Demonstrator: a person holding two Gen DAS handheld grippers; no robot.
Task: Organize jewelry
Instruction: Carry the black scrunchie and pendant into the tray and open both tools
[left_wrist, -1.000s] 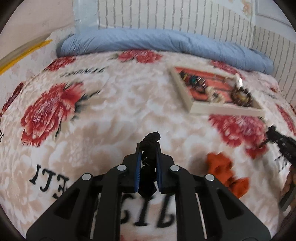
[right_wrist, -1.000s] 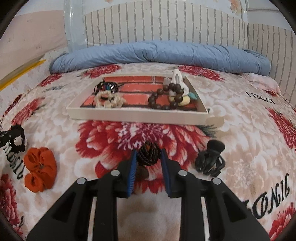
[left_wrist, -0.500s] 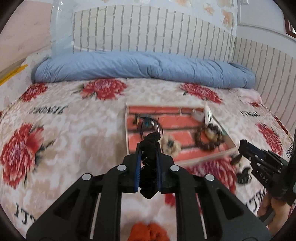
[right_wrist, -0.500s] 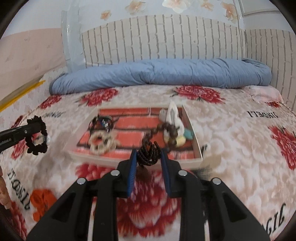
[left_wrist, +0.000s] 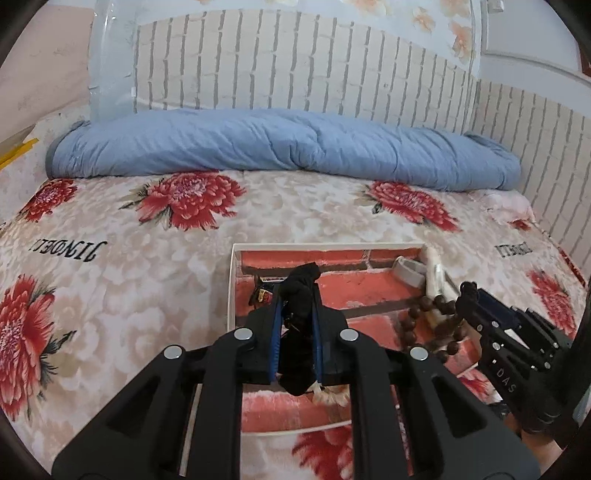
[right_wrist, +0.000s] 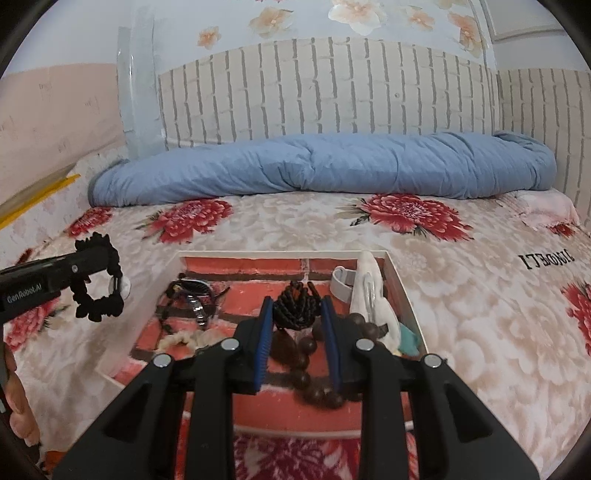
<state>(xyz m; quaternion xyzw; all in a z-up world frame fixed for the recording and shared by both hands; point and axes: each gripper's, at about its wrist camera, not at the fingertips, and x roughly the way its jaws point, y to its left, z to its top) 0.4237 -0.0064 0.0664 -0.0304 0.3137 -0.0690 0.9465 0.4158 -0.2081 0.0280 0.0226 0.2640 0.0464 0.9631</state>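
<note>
A white-rimmed tray (left_wrist: 231, 280) with a red brick pattern lies on the bed; it also shows in the right wrist view (right_wrist: 400, 280). My left gripper (left_wrist: 297, 291) is shut on a black scrunchie (left_wrist: 301, 284) and holds it above the tray's left part; the scrunchie (right_wrist: 98, 295) hangs at the left in the right wrist view. My right gripper (right_wrist: 297, 310) is shut on a dark woven hair clip (right_wrist: 295, 310) above the tray's middle. In the tray lie a brown bead bracelet (right_wrist: 314, 391), a white clip (right_wrist: 369, 291), a black-and-metal piece (right_wrist: 192, 291) and a cream scrunchie (right_wrist: 181, 338).
A rolled blue quilt (left_wrist: 280, 147) lies along the headboard behind the tray. The floral bedspread (left_wrist: 122, 280) surrounds the tray. A brick-pattern wall (right_wrist: 325, 88) stands at the back. My right gripper's body (left_wrist: 509, 343) shows at the tray's right edge in the left wrist view.
Both grippers have risen and moved from the bedspread to over the tray, each still holding its item. The orange scrunchie and black claw clip have dropped out of view.
</note>
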